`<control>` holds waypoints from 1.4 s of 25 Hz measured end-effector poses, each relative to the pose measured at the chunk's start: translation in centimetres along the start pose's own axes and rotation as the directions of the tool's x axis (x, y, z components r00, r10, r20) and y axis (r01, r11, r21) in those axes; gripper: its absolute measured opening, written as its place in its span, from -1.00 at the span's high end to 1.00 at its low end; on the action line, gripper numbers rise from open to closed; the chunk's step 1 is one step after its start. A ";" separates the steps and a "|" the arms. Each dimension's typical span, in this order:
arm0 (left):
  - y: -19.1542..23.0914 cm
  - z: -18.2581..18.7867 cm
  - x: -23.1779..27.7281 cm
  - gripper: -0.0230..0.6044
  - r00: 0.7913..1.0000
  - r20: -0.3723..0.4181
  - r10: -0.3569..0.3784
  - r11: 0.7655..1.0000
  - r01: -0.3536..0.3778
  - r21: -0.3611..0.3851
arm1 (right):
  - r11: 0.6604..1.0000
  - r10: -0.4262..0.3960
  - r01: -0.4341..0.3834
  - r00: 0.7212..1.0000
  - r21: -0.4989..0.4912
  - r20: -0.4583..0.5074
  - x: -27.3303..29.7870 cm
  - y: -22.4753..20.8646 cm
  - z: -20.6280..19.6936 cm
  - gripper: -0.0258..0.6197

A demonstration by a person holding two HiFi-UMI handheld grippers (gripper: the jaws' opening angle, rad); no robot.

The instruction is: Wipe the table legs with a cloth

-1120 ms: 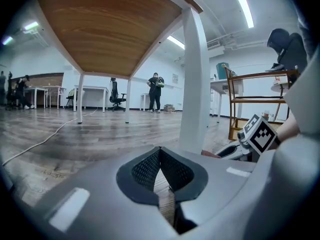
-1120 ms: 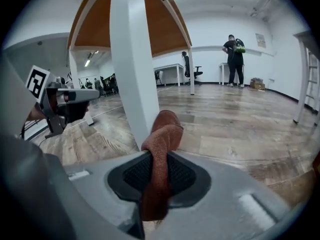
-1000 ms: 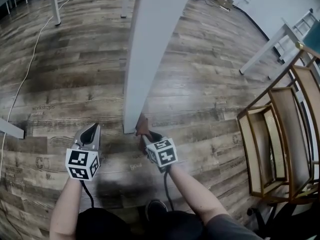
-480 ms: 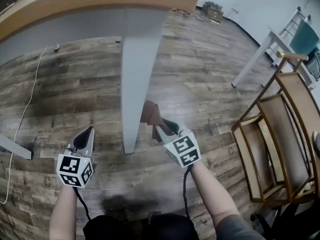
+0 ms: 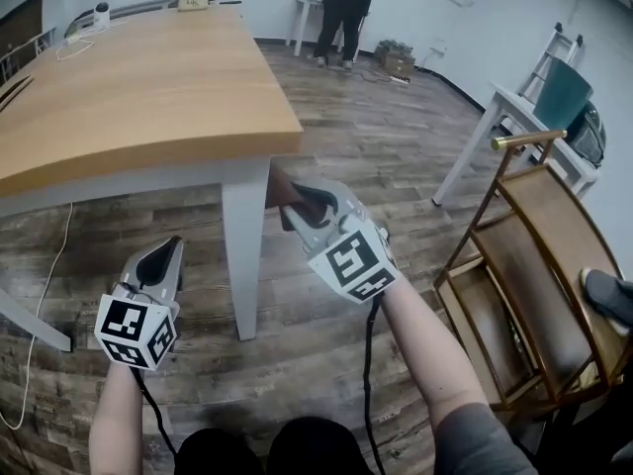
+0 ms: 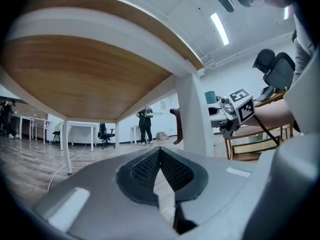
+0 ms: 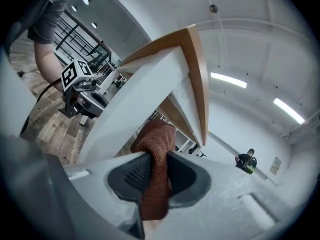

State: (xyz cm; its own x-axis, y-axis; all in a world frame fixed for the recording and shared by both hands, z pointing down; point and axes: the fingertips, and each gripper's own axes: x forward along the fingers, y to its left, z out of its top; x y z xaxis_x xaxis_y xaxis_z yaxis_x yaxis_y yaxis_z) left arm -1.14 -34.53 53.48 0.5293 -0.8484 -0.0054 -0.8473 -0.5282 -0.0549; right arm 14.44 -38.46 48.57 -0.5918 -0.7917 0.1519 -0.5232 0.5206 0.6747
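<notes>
Right tongs (image 7: pixel 152 171) are pinching the brown cloth (image 7: pixel 156 146), a wad of it sticking out past the tips. The cloth sits right in front of those tongs, up against the top of the white table leg (image 5: pixel 244 250), just under the corner of the wooden surface (image 5: pixel 129 87). From the right gripper view it looks like it's touching the leg's side face.

Left tongs (image 5: pixel 166 255) are pressed together with nothing in them, hanging lower down on the leg's other side and not touching it.

Progress-wise, I'd say we're mid-wipe on this one leg, at its upper end. No way to tell from the leg's look which faces are done. The far leg (image 6: pixel 65 146), way off beyond the left tongs, probably hasn't been reached yet, so there's plenty left.
</notes>
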 end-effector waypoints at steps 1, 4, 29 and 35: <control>0.0 1.2 0.1 0.87 1.000 0.014 0.002 1.000 -0.002 0.004 | 1.000 -0.004 0.004 1.000 -0.026 0.010 0.0 -0.6 1.0 0.72; -0.2 4.3 0.1 0.87 0.999 0.052 -0.007 1.000 0.006 0.017 | 0.994 -0.002 0.008 0.999 -0.112 0.054 0.2 -1.4 3.8 0.72; -1.1 -14.7 -2.2 0.87 0.984 -0.176 0.014 0.990 -0.039 -0.137 | 0.968 0.202 -0.216 0.972 -0.129 -0.116 2.8 15.0 -11.6 0.72; -0.2 -22.3 -3.5 0.87 0.963 -0.264 0.046 0.982 -0.092 -0.165 | 0.957 0.265 -0.281 0.948 -0.074 -0.177 4.5 21.1 -17.7 0.72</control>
State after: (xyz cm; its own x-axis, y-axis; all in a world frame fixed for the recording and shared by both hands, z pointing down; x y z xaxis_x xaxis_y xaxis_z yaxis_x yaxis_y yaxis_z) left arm -3.81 -32.25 75.75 0.4594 -0.8505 0.2561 -0.8880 -0.4460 0.1117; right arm 11.57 -36.71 76.24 -0.5909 -0.6691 0.4507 -0.2890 0.6971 0.6561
